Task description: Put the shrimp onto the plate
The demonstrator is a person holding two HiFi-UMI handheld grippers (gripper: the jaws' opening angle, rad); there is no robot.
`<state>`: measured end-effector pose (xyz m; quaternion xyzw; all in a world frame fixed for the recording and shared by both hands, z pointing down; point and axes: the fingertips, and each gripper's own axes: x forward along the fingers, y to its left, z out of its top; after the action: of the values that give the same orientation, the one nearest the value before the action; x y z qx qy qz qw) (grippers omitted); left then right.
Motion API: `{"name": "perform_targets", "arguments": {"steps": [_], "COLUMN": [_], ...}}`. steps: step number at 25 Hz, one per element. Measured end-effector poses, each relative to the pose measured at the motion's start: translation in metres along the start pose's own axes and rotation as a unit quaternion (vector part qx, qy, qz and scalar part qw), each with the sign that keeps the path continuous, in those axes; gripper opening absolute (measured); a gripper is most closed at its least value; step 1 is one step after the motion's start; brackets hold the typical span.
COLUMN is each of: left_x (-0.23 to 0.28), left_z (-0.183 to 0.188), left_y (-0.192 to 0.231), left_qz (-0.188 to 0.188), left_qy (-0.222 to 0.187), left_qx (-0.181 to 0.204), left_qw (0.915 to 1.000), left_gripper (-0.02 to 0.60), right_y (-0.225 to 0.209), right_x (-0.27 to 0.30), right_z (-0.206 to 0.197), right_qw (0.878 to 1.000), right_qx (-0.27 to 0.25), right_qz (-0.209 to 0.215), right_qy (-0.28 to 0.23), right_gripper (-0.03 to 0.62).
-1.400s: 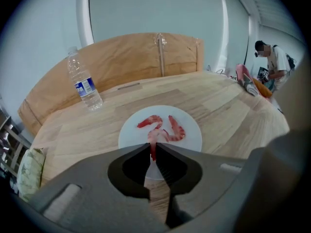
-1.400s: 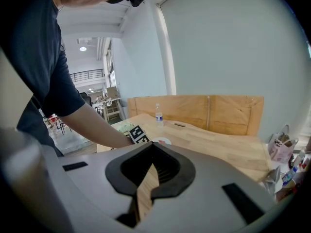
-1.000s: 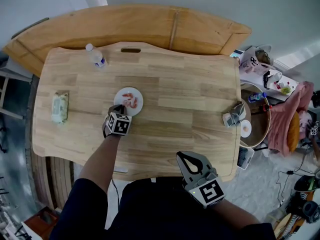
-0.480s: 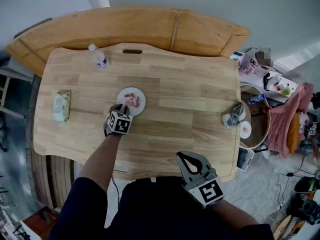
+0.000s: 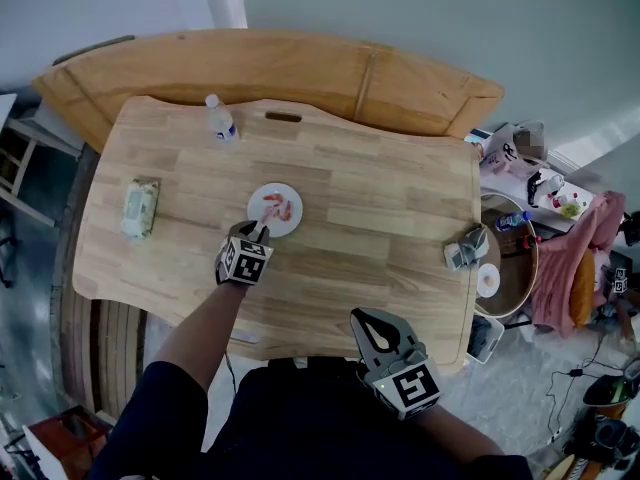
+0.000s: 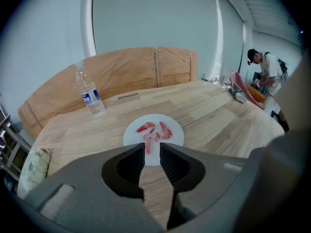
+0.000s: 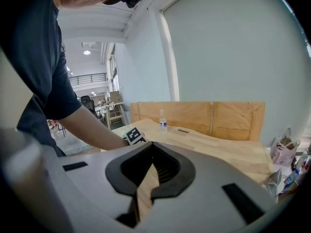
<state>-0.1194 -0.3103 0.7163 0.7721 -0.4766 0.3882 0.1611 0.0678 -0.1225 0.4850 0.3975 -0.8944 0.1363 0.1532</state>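
Apparently placing is done: pink shrimp [image 5: 278,207] on round white plate [image 5: 291,226] | left gripper [image 6: 152,152] at its near rim, jaws slightly spread, empty | right gripper [image 7: 153,147] pressed together | next: lift clear.

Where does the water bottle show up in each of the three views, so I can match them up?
Head view: the water bottle stands near the table's far edge, upper left of centre.
Left gripper view: the bottle is left of centre, beyond the plate and to its left.
Right gripper view: the bottle is small, near the middle, just above the jaws.
Shared landmark: the dark slot in the tabletop, just right of the bottle in every view.
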Motion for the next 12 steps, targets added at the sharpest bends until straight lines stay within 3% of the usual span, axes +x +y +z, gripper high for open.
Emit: {"name": "perform_targets", "arguments": {"steps": [6, 12], "left_x": [-0.042, -0.116], "left_z": [-0.001, 0.018], "left_y": [-0.018, -0.039], "left_qz": [-0.02, -0.046], "left_qy": [-0.027, -0.091], "left_qx": [-0.019, -0.045], "left_qw": [0.9993, 0.9938], "left_gripper": [0.092, 0.092], "right_y": [0.011, 0.021], "right_x": [-0.004, -0.004], "right_z": [0.007, 0.019], "right_qw": [1.0, 1.0], "right_qx": [-0.003, -0.007], "right_qz": [-0.002, 0.002], "right_qy": [-0.008, -0.021], "right_gripper": [0.009, 0.009]}}
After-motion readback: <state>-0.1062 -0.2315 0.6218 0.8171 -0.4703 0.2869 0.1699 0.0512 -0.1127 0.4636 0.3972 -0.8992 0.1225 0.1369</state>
